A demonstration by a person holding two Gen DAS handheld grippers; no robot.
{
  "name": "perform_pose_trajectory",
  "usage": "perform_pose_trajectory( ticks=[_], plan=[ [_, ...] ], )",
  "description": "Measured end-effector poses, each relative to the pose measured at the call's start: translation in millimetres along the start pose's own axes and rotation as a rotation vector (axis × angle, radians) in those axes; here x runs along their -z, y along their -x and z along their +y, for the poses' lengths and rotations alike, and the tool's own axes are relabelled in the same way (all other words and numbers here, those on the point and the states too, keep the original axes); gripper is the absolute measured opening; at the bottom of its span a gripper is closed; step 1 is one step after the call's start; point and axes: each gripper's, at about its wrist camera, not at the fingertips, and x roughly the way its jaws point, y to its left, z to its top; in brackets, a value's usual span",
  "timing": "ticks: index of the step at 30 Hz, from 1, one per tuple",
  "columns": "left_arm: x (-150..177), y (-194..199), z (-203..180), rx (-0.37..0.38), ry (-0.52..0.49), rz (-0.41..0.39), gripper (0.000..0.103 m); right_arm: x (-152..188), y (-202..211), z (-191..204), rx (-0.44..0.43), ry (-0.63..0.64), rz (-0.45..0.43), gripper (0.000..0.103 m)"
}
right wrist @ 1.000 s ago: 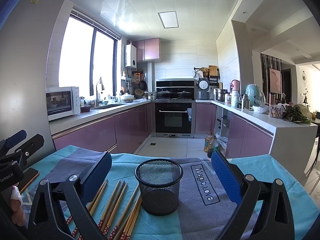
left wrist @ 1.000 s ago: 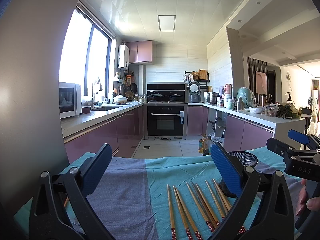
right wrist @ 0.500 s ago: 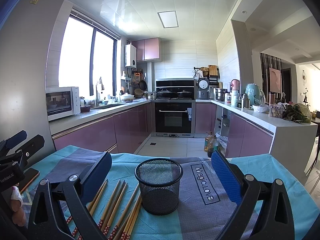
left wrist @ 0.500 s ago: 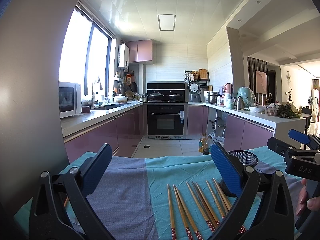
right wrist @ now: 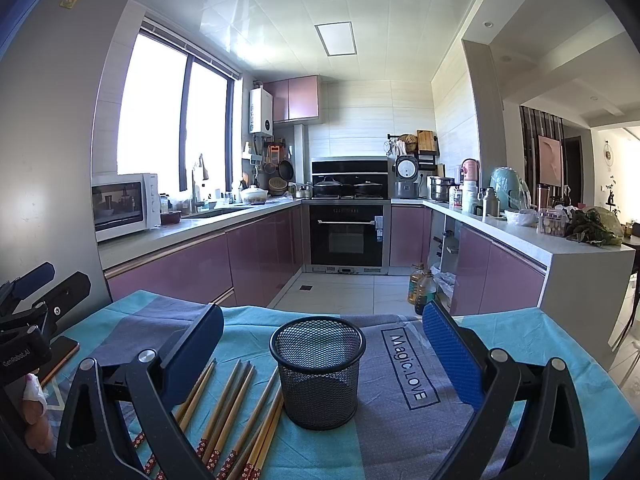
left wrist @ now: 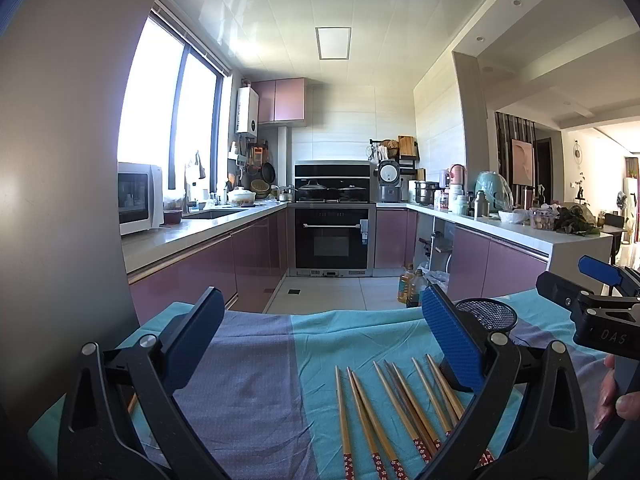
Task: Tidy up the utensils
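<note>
Both views are brightly lit by daylight from the window [left wrist: 172, 152] at the left, which is blown out to white. A ceiling panel light [right wrist: 335, 39] is reflected as glare on the glossy ceiling. Straight lines are bowed by fisheye distortion, and the corners are darkly vignetted. Focus is sharp throughout.

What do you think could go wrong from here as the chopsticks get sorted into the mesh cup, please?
The chopsticks lie bunched and overlapping, so a pinch may lift several or drop one. The mesh cup looks light, stands free on the cloth and might tip. Both the left hand-held gripper and the right hand-held gripper are close together and could collide.
</note>
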Motion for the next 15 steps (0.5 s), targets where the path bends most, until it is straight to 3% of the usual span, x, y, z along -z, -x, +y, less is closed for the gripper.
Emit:
perform_pose_trajectory(
  ticks=[15],
  plan=[
    [6.1,-0.2,-0.2,-0.005,-0.009,0.027,0.097,2.1,-2.4,-1.7,-0.033,-0.006,0.037,0.096]
  ],
)
